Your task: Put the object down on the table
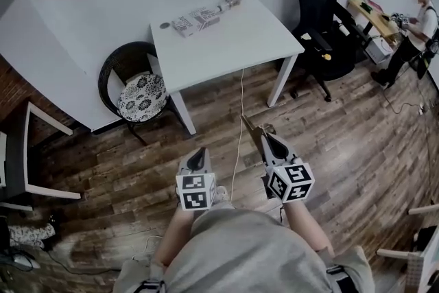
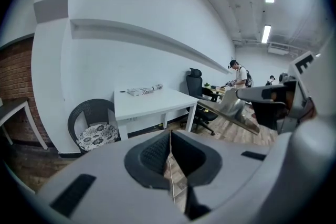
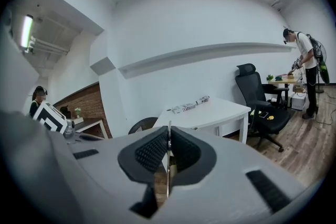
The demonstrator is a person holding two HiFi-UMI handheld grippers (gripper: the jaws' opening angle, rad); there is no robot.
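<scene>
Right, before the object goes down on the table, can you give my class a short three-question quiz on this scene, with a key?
1. True or false: the left gripper holds the thin flat sheet.
2. In the head view, what stands just left of the white table? A, a sofa. B, a round black chair with a patterned cushion. C, a fridge.
3. Fill in: the packets on the table lie along its ___ edge, as seen from the person.

Key
1. False. The right gripper is shut on the sheet; the left one's jaws are together on nothing.
2. B.
3. Far.
</scene>
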